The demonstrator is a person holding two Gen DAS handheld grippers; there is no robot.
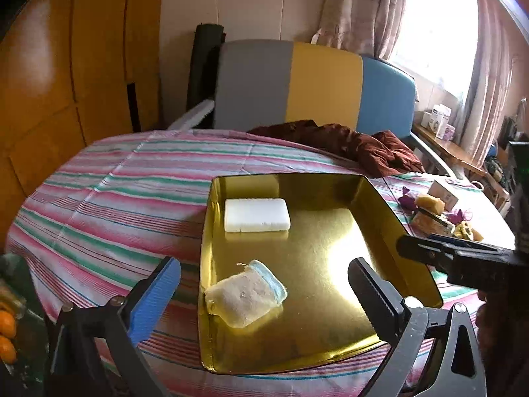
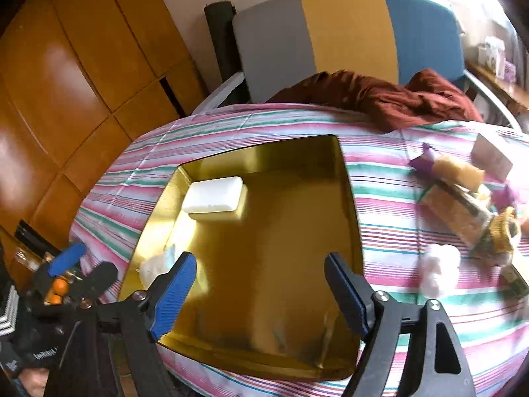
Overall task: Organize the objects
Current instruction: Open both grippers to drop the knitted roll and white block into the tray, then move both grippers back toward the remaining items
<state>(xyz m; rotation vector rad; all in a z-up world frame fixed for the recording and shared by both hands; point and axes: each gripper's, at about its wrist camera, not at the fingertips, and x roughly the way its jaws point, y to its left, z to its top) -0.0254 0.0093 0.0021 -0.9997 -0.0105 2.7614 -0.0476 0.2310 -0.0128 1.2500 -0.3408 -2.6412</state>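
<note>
Tray: a gold tray (image 1: pixel 330 264) sat on the striped tablecloth (image 1: pixel 115 198), toward the table's near edge.
Soap: a white bar (image 1: pixel 257 215) lay flat in the tray's far-left corner, against the wall.
Pouch: a pale cloth pouch with a blue rim (image 1: pixel 246 292) lay by the tray's near-left edge, well apart from the bar.
Left gripper: the left gripper (image 1: pixel 264 292) pointed steeply down over the tray's near edge, its blue-padded fingers (image 1: pixel 155 297) spread wide on either side of the pouch, pads not touching it.
Right gripper: the right gripper (image 2: pixel 261 292) tilted down over the tray's near half, jaws wide, only bare gold floor between them.
Loose items: a jumble of wrapped packets and boxes (image 2: pixel 463 205) lay toward the table's right edge, outside the tray, blurred in the right wrist view.
Left view only: the pouch in full, and the right gripper's dark body (image 1: pixel 463 258) over the tray's right rim.
Right view only: the left gripper (image 2: pixel 79 264) at the tray's near-left corner, a white fluffy tuft (image 2: pixel 439 269) right of the tray, and a gloved hand (image 2: pixel 20 347).
Backdrop: a dark red cloth (image 1: pixel 357 145) lay crumpled at the table's far edge before a grey, yellow and blue chair back (image 1: pixel 314 82).
</note>
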